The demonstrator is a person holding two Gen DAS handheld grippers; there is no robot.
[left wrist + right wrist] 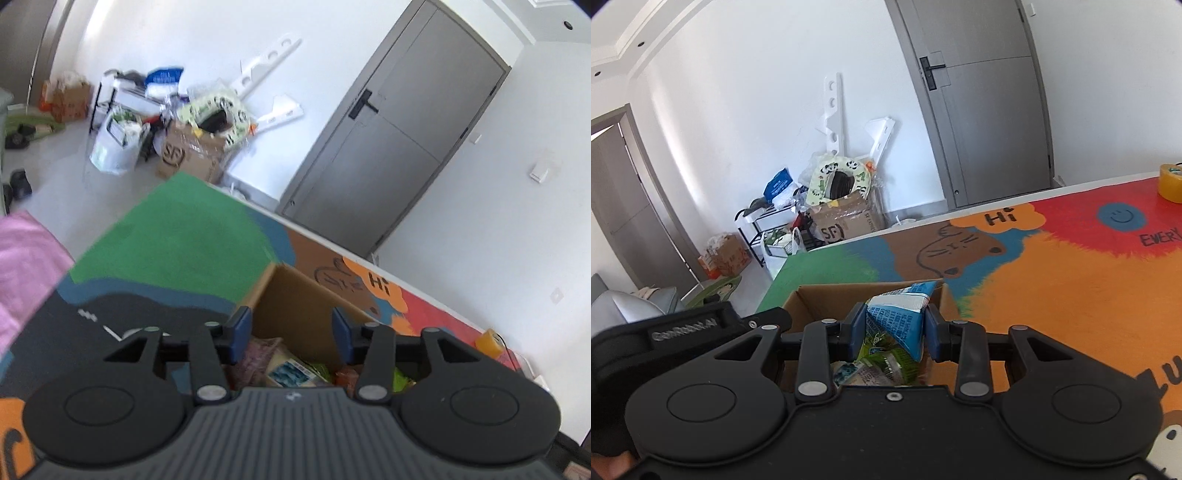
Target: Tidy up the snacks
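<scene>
The right gripper [895,330] is pinching a blue snack packet [899,317] above the cardboard box [820,299]; the left gripper [291,330] is hanging spread and empty over it.

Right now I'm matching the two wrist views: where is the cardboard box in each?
Left wrist: cardboard box sits low centre, behind the empty left gripper.
Right wrist: box low centre-left, behind the right gripper clamping a blue snack packet.
Shared landmark: grey door.

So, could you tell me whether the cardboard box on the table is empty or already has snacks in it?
It has snacks in it. The cardboard box is open on top, and several packets lie at its bottom.
</scene>
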